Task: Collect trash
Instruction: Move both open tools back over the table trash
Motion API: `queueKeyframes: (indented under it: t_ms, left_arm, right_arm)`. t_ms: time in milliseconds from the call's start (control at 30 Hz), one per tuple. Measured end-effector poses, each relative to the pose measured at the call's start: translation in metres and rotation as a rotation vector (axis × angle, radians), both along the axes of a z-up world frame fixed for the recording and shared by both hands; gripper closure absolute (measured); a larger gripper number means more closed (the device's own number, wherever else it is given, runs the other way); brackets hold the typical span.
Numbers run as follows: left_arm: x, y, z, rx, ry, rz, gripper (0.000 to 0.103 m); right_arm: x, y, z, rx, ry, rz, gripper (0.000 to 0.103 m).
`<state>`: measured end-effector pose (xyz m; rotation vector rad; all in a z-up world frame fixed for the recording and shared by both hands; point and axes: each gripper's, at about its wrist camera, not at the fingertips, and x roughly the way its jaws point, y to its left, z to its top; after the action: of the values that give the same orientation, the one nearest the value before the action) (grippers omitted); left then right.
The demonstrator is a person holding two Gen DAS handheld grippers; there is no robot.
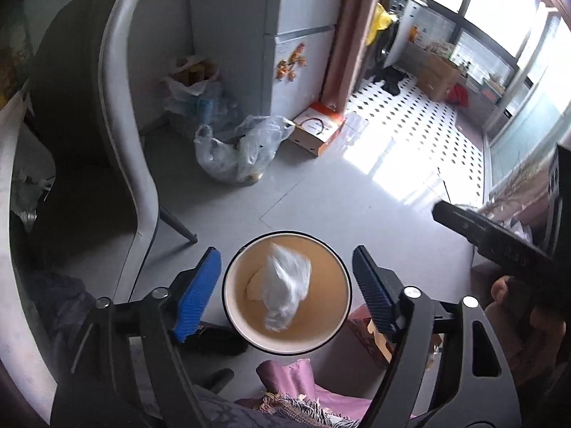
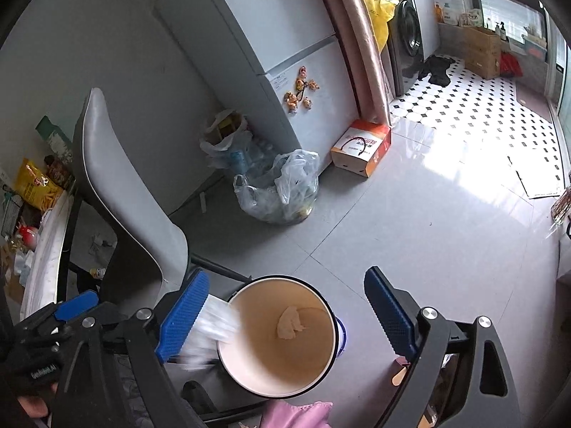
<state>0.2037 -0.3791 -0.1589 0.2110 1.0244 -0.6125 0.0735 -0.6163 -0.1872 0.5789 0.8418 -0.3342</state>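
A round trash bucket [image 1: 232, 306] with a tan inside and dark rim stands on the floor below both grippers. In the left wrist view a blurred clear plastic wrapper [image 1: 285, 290] is in the air over its mouth, above a crumpled tissue [image 1: 254, 289] at the bottom. My left gripper [image 1: 285, 296] is open, fingers either side of the bucket. In the right wrist view the bucket [image 2: 321, 367] shows the tissue [image 2: 289, 322] inside, and the blurred wrapper [image 2: 210, 331] lies by the left fingertip at the rim. My right gripper [image 2: 285, 321] is open.
A grey chair [image 2: 125, 196] stands left of the bucket. A full clear plastic bag [image 2: 282, 192] and an orange-white box [image 2: 360, 148] sit by the fridge [image 2: 271, 53]. A pink cloth [image 1: 296, 381] lies near the bucket. The other gripper [image 1: 492, 239] shows at right.
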Motion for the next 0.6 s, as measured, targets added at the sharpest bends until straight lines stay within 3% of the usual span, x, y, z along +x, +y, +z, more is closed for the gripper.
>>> queueKeyframes:
  t_ms: [233, 600]
  left_arm:
    - [0.003, 0.033, 0.026, -0.044, -0.047, 0.096, 0.014]
    - [0.003, 0.142, 0.092, -0.158, -0.206, 0.343, 0.007]
  right_arm:
    - [0.003, 0.015, 0.004, -0.018, -0.003, 0.022, 0.009]
    - [0.027, 0.080, 0.048, -0.102, -0.044, 0.104, 0.008]
